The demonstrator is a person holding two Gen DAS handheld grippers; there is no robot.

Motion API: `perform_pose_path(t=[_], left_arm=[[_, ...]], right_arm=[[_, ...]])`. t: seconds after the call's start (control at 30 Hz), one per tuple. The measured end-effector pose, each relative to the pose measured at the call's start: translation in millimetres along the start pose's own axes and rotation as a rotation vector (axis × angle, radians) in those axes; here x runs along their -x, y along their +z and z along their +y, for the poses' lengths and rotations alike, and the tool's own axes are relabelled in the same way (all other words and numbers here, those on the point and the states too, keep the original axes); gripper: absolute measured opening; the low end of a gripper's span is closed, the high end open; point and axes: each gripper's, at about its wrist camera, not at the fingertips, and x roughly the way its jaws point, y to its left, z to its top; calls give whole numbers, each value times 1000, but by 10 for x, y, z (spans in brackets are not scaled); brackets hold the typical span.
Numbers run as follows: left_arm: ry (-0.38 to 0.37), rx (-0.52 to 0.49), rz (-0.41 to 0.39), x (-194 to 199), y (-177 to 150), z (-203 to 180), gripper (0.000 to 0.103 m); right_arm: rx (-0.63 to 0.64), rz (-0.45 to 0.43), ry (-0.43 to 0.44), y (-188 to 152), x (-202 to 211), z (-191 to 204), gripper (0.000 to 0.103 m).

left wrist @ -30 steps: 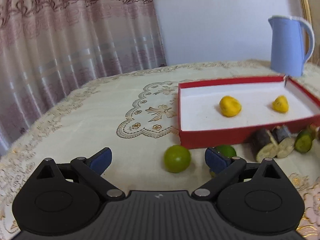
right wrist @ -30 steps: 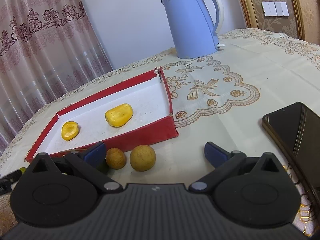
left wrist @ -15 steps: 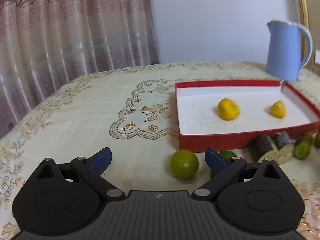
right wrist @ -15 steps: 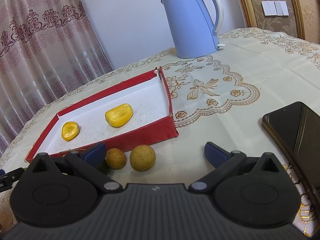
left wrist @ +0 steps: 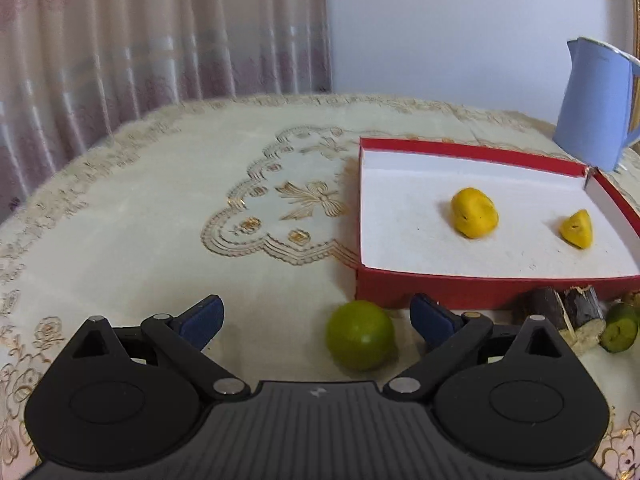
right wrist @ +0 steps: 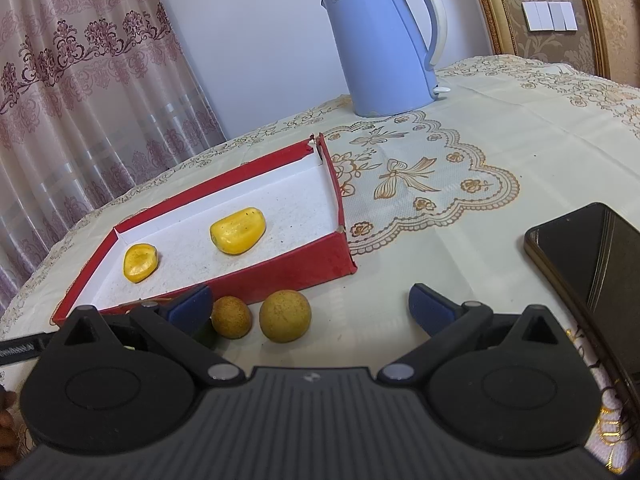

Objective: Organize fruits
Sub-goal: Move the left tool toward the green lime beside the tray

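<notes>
A red box (left wrist: pixel 472 292) with a white floor holds two yellow fruit pieces (left wrist: pixel 475 213) (left wrist: pixel 577 228). A green lime (left wrist: pixel 360 335) lies on the cloth between the blue tips of my open left gripper (left wrist: pixel 316 318), nearer the right tip. Dark cut pieces (left wrist: pixel 560 308) and a small green piece (left wrist: pixel 619 327) lie by the box front. In the right wrist view the same red box (right wrist: pixel 280 278) shows both yellow pieces (right wrist: pixel 238 230) (right wrist: pixel 140 262). Two round brownish fruits (right wrist: pixel 285 316) (right wrist: pixel 231 317) lie in front of it, within my open right gripper (right wrist: pixel 310 306).
A blue kettle (right wrist: pixel 384 44) stands behind the box, and also shows as the kettle (left wrist: pixel 596 104) at the right of the left view. A black phone (right wrist: pixel 592 256) lies at the right on the embroidered tablecloth (left wrist: pixel 160 216). Curtains hang behind the table's far edge.
The left gripper has swung and moved forward, so the lime now sits between its tips and the second green fruit is hidden behind the right tip. The right view is unchanged.
</notes>
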Motion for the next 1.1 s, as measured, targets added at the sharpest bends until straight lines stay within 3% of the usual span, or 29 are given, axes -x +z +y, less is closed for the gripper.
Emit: perform_pose_path(t=[0.3, 0.63, 0.83, 1.1], left_arm=[[18, 23, -12, 84, -58, 210, 100], [-79, -7, -54, 130, 46, -102, 96], [-107, -16, -69, 179, 35, -126, 89], [3, -44, -162, 364, -1, 165, 90]], right_arm=[[3, 1, -3, -1, 0, 5, 103], [-2, 0, 0, -2, -1, 3, 103], [-1, 1, -1, -3, -1, 6, 103], [-1, 1, -1, -3, -2, 10, 103]])
